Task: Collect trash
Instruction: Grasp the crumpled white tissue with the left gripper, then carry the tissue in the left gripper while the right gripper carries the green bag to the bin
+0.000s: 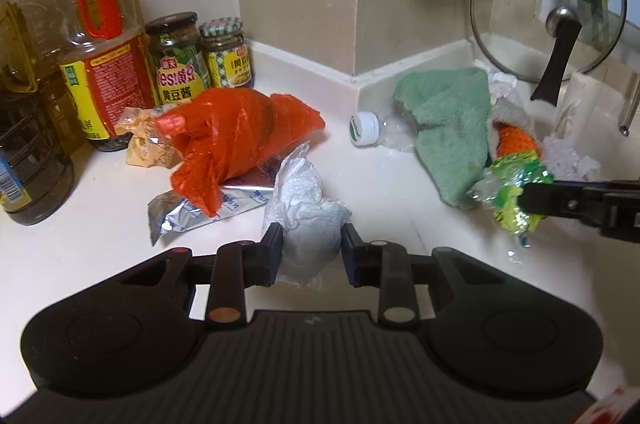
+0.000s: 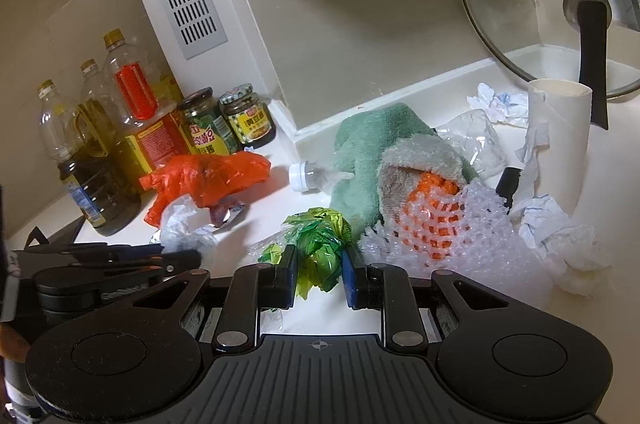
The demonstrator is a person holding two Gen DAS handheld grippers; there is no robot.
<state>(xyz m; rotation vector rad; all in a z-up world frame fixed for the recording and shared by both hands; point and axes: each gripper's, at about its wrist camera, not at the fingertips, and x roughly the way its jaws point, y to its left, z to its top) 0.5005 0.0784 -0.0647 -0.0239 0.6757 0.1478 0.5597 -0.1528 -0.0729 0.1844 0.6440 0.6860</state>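
Presently catalogued on the white countertop [image 1: 100, 208]: left gripper [image 1: 311, 244], jaws drawn in against a crumpled white plastic bag [image 1: 306, 212], pads pressing both its sides, the bag resting on the counter just beside an orange plastic bag [image 1: 240, 140] and a silver foil packet [image 1: 180, 216]; right gripper [image 2: 319, 262], jaws narrow, clamped on a crinkled green-and-yellow wrapper [image 2: 316, 244], held close to a green towel [image 2: 360, 152]. Also noted: a capped clear bottle [image 2: 308, 176] lying beside the towel; white foam netting [image 2: 448, 224] over something orange; crumpled tissues [image 2: 560, 236]; oil bottles [image 1: 100, 64] and two sauce jars [image 1: 200, 56] against the wall; a glass lid [image 1: 548, 4] propped upright.
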